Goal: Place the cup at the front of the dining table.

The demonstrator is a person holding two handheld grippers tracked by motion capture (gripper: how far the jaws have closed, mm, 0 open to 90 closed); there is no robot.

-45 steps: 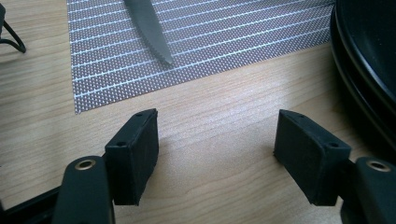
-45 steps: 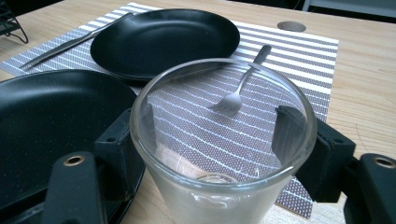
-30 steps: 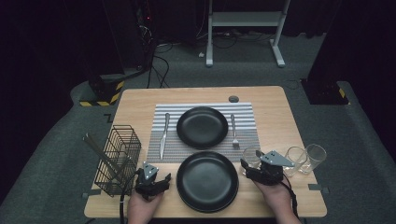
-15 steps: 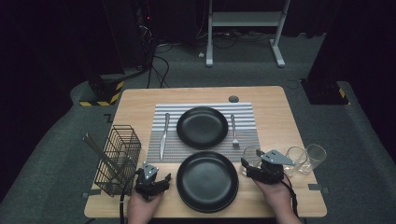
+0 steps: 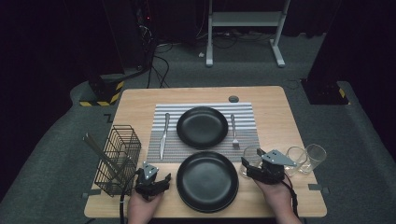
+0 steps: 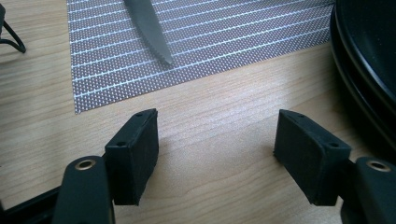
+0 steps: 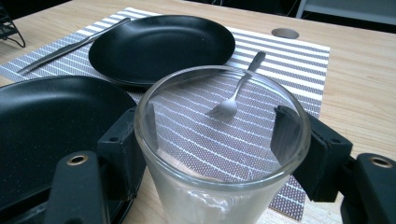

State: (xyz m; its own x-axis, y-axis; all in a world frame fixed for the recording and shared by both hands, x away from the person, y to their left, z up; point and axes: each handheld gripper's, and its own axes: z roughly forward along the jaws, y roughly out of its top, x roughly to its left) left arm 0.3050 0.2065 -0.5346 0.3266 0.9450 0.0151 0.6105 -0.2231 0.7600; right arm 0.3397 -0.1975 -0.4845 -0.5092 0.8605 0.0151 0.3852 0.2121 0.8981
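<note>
– Nothing had moved since the earlier frames; both hands sat where they were. So where was the risk?

– With the right gripper (image 5: 250,164). Its jaws stood wide on either side of the glass (image 7: 219,196), close against the walls. Whether the pads actually pressed could not be told from the right gripper view.

– And where was the glass?

– On the table (image 5: 140,102), at the near right corner of the mat (image 5: 247,116), just beside the near plate (image 5: 208,179), with two more glasses (image 5: 296,156) to its right.

– What could have gone wrong, then?

– A smooth round wall between flat pads would probably slip if the squeeze was light or off-centre. Lifted that way, the glass could have tilted and dropped onto the plate rim. A sideways nudge could also have knocked it against the neighbouring glasses, or tipped it towards the fork (image 5: 233,130).

– Too hard a squeeze?

– That seemed the lesser worry; the glass looked thick.

– The left gripper (image 5: 161,181)?

– Spread and empty, resting low over bare wood between the basket (image 5: 119,158) and the near plate, with the knife (image 6: 149,28) tip ahead on the mat. A careless reach could have clipped the plate edge, which lay just beside its right jaw
</note>
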